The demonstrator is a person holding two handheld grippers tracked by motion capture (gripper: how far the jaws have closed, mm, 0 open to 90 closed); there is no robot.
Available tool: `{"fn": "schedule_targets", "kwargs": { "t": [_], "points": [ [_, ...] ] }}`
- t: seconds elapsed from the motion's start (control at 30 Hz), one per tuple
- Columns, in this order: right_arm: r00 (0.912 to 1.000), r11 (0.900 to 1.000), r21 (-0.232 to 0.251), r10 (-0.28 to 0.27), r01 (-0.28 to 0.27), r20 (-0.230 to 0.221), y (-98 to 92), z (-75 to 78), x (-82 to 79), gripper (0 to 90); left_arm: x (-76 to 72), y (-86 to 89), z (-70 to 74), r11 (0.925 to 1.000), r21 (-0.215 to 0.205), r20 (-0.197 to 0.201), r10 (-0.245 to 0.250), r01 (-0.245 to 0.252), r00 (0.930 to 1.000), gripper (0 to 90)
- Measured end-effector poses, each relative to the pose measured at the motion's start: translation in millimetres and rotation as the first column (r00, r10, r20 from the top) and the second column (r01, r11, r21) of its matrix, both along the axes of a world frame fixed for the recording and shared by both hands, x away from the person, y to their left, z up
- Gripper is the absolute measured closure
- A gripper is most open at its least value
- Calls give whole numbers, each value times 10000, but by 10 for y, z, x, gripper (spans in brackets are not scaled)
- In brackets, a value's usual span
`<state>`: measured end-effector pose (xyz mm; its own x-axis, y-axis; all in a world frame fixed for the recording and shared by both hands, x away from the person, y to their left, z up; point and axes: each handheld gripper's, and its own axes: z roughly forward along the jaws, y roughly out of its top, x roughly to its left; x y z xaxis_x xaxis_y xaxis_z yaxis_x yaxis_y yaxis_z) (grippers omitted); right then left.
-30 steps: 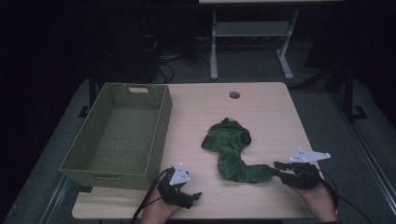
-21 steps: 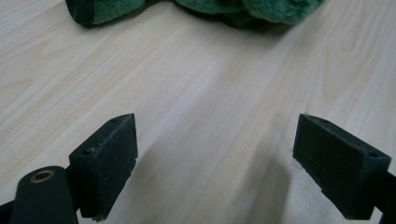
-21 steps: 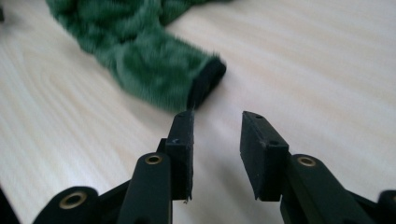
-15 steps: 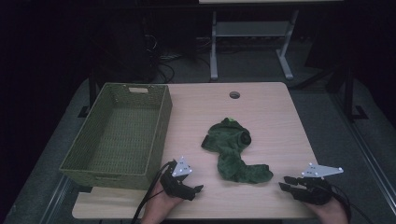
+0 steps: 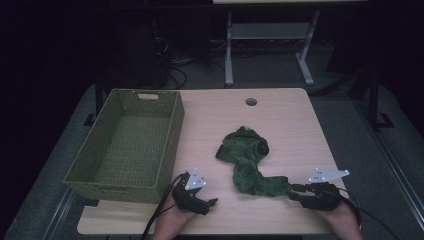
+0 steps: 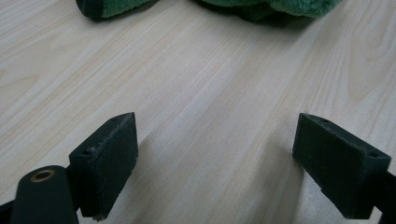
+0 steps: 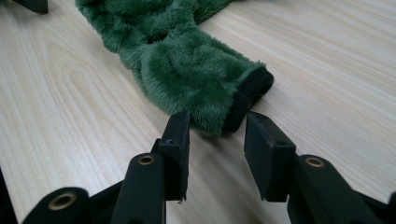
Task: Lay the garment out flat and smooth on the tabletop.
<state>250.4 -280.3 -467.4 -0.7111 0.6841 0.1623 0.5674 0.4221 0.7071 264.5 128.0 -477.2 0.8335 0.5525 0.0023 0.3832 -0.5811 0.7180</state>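
I had the right claw (image 5: 295, 192) low at the near right of the tabletop (image 5: 290, 120), level with the near end of the green plush garment (image 5: 247, 162). In the right gripper view the right claw (image 7: 215, 140) pointed straight at that end: the black-trimmed cuff (image 7: 250, 93) lay just ahead of the jaw tips, partly in the gap between them, and I saw no pad pressing on it. The jaws stood at a narrow gap and had just been opening, with the tip of the fleece between them but not clamped.

The garment lay crumpled on the wood right of centre, a bunched part farther from me and a long sleeve-like strip running toward the near edge. A small bright green spot showed at its far end. It was well apart from the woven green basket (image 5: 125, 145) that stood at the left of the tabletop.

The left claw (image 5: 212, 202) rested at the near edge, just beside the basket's near right corner. In the left gripper view the left claw (image 6: 215, 163) stood wide, with bare wood grain between its pads, and the garment's edge (image 6: 112, 7) lay farther off at the top of that view. A round cable hole (image 5: 251, 102) sat near the tabletop's far edge.
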Motion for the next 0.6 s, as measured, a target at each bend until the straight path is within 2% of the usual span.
{"fn": "schedule_targets", "kwargs": {
  "t": [0.07, 0.13, 0.2, 0.33, 0.6],
  "points": [
    [9999, 10000, -36, 29, -29, -168, 26, -12, 24, 657, 0, 0, 0, 10000, -2, -1, 1, -1, 10000, 134],
    [9999, 9998, -197, 102, -104, -106, 33, -15, 21, 770, 0, 0, 0, 10000, -3, -2, 2, -2, 10000, 134],
    [9999, 9998, -148, 152, -153, -84, 19, -6, 21, 825, 0, 0, 0, 10000, 1, -4, 1, -1, 10000, 134],
    [9998, 9997, -155, 200, -198, 84, 9, 48, 10, 844, 0, 0, 0, 10000, 3, 0, 0, 0, 10000, 134],
    [9934, 9983, -74, 589, -585, 982, 74, 307, -29, 844, 0, 0, 0, 10000, 1, 0, 1, -1, 10000, 134]
  ]
}}
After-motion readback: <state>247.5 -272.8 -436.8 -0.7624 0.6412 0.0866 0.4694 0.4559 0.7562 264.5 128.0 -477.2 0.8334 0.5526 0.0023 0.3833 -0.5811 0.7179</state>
